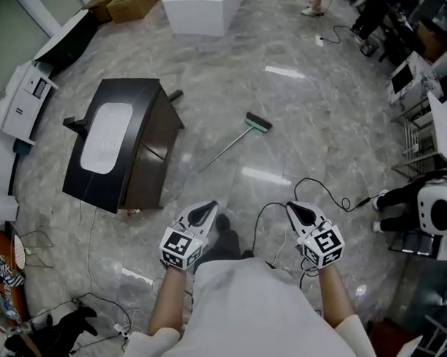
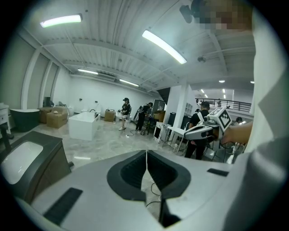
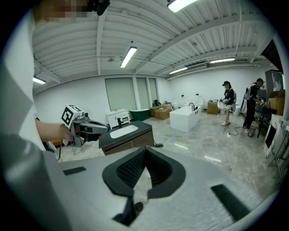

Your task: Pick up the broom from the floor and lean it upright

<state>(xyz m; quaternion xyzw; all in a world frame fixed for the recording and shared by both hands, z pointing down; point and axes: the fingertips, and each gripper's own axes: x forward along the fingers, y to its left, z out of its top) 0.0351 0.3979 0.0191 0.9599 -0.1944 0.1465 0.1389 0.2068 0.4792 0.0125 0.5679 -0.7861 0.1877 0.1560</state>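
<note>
I'm holding my left gripper (image 1: 208, 207) and right gripper (image 1: 297, 207) with their jaws pressed together and empty. The broom (image 1: 233, 142) is lying flat on the floor, well ahead of both. If I arrive with the jaws closed, I'm risking knocking its thin handle away. The cable (image 1: 309, 179) just ahead of the right gripper could also catch my feet.

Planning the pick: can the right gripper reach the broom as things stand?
Probably not yet: the broom lies well ahead of the right gripper, whose jaws are shut. Only floor and a cable lie between.
</note>
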